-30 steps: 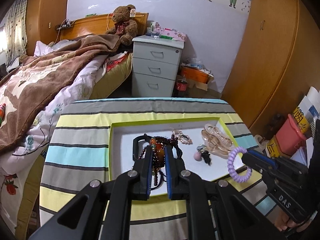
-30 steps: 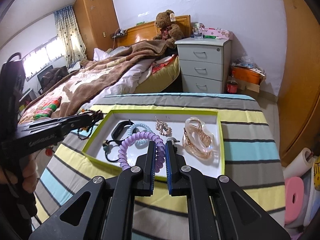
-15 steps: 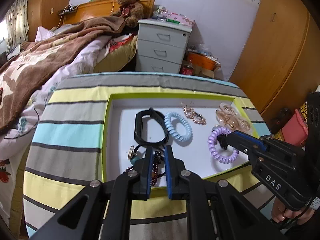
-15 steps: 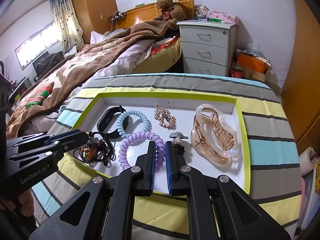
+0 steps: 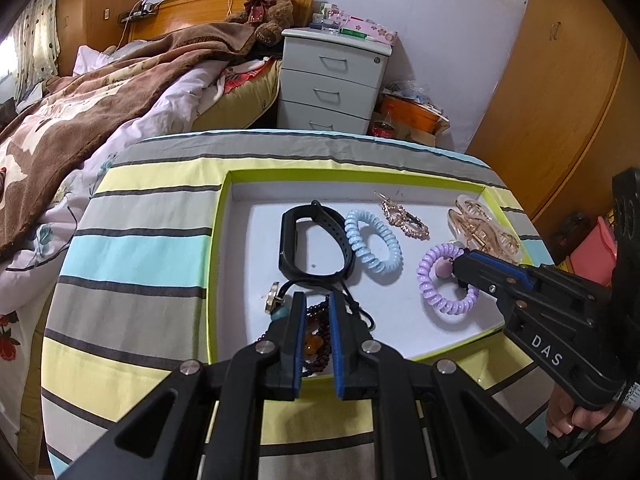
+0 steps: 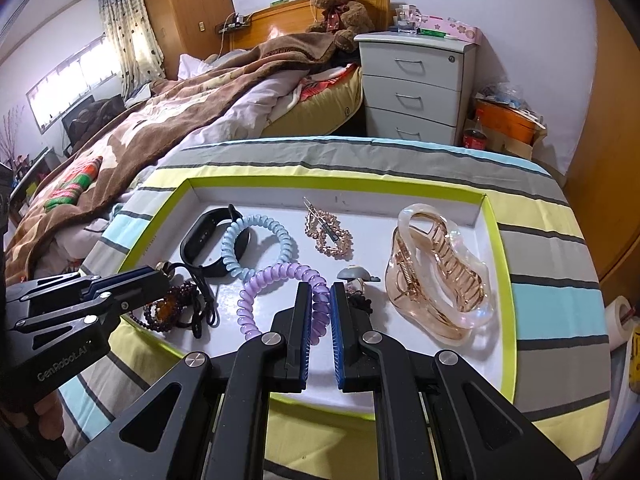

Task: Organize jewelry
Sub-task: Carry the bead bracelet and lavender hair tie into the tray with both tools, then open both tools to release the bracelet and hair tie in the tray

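Landmark: white tray with lime-green rim (image 6: 502,240), set on the striped table (image 5: 132,248).

Left tool (image 5: 317,300): clenched on the dark beaded bracelet (image 5: 316,340), which lies at the tray's near left corner, partly over the rim. A black cord (image 5: 356,308) trails from the same bundle onto the tray floor.

Right tool (image 6: 320,292): clenched on the purple coil hair tie (image 6: 276,284), which rests on the tray floor near the middle of the near edge.

Other contents, all inside the tray:
- black wristband (image 5: 308,240), left of centre
- light blue coil hair tie (image 5: 372,246), touching the wristband's right side
- gold beaded hair clip (image 6: 330,236), toward the far wall
- clear amber claw clip (image 6: 436,276), at the right side
- small grey and black piece (image 6: 354,274), just beside the right tool; type cannot be told
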Available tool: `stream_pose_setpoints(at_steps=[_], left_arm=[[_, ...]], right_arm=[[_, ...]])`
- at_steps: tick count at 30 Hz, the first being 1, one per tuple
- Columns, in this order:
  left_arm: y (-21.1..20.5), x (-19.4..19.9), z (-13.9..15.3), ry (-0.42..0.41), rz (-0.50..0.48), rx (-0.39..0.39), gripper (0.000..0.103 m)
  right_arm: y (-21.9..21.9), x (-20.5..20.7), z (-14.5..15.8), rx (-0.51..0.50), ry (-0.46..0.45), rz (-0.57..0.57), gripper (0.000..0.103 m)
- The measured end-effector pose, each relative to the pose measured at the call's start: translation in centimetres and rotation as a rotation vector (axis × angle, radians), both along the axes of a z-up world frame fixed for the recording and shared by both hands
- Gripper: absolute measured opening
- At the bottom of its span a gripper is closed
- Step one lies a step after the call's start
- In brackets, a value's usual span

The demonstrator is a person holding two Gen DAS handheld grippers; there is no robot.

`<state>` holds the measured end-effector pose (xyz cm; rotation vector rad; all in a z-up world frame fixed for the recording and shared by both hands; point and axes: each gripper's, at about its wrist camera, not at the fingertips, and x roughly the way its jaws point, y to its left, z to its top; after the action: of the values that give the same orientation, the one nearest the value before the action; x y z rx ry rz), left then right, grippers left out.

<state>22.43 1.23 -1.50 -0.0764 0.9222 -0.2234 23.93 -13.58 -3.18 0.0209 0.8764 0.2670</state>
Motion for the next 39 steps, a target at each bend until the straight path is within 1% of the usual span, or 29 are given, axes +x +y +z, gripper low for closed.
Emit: stream_pose_setpoints(at_steps=[8,18,27,28,29,31,34,36,38,39], left_arm=[[0.02,0.02,-0.18,0.008,0.004,-0.005,0.012],[0.08,0.04,-0.36,0.015,0.012,-0.009,0.012],[0.13,0.09,-0.47,0.019,0.017,-0.010,0.013],[0.13,0.03,-0.47,0.021,0.017,-0.010,0.014],[0.08,-0.04,-0.42,0.020,0.016,-0.010,0.019],[0.00,-0.16,-0.34,0.017,0.014,-0.009,0.026],[0.03,-0.31,-0.24,0.016,0.019,-0.007,0.029],[0.00,-0.43,-0.13,0.014,0.022,-0.004,0.035],[0.02,-0.61,0.05,0.009,0.028,-0.002,0.040],[0.01,-0.71,0.17,0.005,0.028,-0.004,0.041]], right_arm=[[0.10,0.41,-0.70,-0.025,0.013,-0.007,0.009],[0.16,0.46,-0.88,-0.045,0.015,-0.016,0.010],[-0.05,0.37,-0.81,-0.031,0.011,-0.029,0.010],[-0.06,0.33,-0.79,-0.028,0.010,-0.029,0.011],[-0.11,0.28,-0.72,-0.024,0.008,-0.031,0.013],[-0.17,0.19,-0.63,-0.020,0.007,-0.033,0.015],[-0.30,-0.01,-0.43,-0.022,0.002,-0.040,0.016],[-0.38,-0.09,-0.30,-0.021,0.000,-0.045,0.019],[-0.56,-0.25,-0.10,-0.011,-0.002,-0.049,0.034],[-0.66,-0.38,0.04,-0.005,-0.005,-0.051,0.037]])
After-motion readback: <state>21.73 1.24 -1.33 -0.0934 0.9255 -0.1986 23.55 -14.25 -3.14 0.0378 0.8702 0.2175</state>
